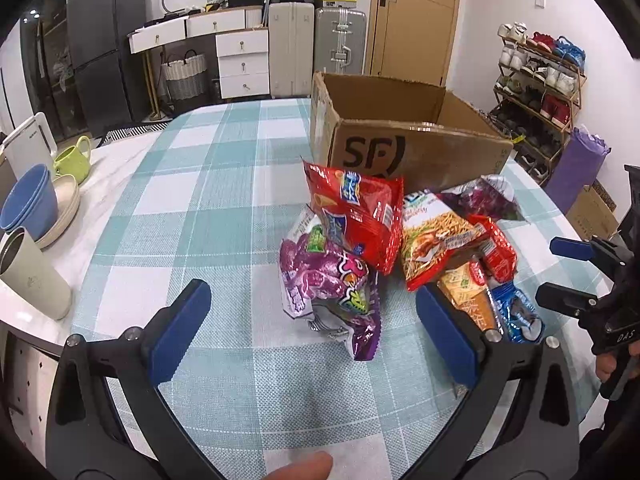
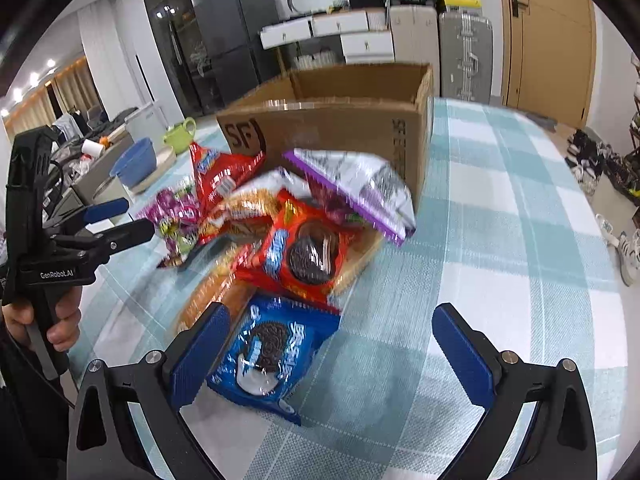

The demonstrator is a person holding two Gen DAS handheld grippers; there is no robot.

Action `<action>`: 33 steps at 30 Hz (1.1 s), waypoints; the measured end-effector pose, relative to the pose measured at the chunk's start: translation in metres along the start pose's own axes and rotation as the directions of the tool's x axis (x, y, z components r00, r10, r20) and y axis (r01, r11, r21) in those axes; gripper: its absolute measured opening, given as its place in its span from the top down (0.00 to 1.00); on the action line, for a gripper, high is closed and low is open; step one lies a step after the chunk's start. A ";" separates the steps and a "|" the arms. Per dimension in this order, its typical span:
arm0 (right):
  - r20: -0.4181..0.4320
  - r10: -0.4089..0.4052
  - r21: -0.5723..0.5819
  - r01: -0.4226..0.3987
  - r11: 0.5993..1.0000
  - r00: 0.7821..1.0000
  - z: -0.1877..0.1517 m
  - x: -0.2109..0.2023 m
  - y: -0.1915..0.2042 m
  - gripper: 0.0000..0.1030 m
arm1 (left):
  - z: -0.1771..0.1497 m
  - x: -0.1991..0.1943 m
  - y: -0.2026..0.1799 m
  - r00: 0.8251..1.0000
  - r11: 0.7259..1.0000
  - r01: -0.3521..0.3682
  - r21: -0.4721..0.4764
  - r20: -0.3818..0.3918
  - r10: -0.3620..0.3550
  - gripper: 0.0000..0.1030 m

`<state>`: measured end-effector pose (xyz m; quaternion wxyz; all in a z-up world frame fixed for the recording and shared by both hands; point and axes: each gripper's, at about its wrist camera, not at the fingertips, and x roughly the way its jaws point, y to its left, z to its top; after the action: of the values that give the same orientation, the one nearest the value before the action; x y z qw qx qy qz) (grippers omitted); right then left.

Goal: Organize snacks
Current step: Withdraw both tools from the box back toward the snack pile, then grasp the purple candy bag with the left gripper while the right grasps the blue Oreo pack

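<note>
A heap of snack packets lies on the checked tablecloth in front of an open cardboard box (image 1: 400, 136) (image 2: 332, 120). Nearest my left gripper (image 1: 312, 332) is a purple candy bag (image 1: 328, 292), lying between its open fingers. Behind it stand a red chip bag (image 1: 356, 216) and a noodle packet (image 1: 432, 236). My right gripper (image 2: 330, 344) is open, with a blue cookie packet (image 2: 272, 352) just inside its left finger. A red cookie packet (image 2: 308, 252) and a purple-edged bag (image 2: 360, 188) lie beyond. Each gripper shows in the other's view, the right gripper (image 1: 560, 276) and the left gripper (image 2: 120, 220), both open.
Blue bowls (image 1: 30, 204), a green cup (image 1: 74, 162), a beige tumbler (image 1: 30, 276) and a white kettle (image 1: 28, 148) crowd the table's left edge. A shoe rack (image 1: 540, 92) stands at the right. Bare checked cloth (image 2: 500, 240) lies right of the box. A person's hand (image 2: 44, 320) holds the left gripper's handle.
</note>
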<state>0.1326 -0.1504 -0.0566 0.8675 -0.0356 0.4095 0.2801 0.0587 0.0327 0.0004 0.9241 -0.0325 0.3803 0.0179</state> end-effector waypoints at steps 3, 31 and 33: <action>-0.029 0.000 -0.010 0.000 1.000 1.000 -0.004 0.009 0.005 0.01 | -0.002 0.006 -0.001 1.000 1.000 -0.004 0.007 -0.019 0.004 0.01; -0.115 -0.056 -0.177 0.035 0.984 0.992 -0.024 0.030 0.026 0.14 | -0.007 0.052 0.018 0.995 0.992 0.024 -0.127 -0.091 -0.036 0.01; -0.122 -0.051 -0.202 0.026 0.979 0.991 -0.025 0.027 0.026 0.24 | -0.007 0.055 0.019 0.994 0.990 0.033 -0.136 -0.094 -0.046 0.01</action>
<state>0.1158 -0.1235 -0.0889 0.8370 -0.1482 0.4329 0.3000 0.0915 0.0518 -0.0442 0.9004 -0.1028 0.4220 0.0233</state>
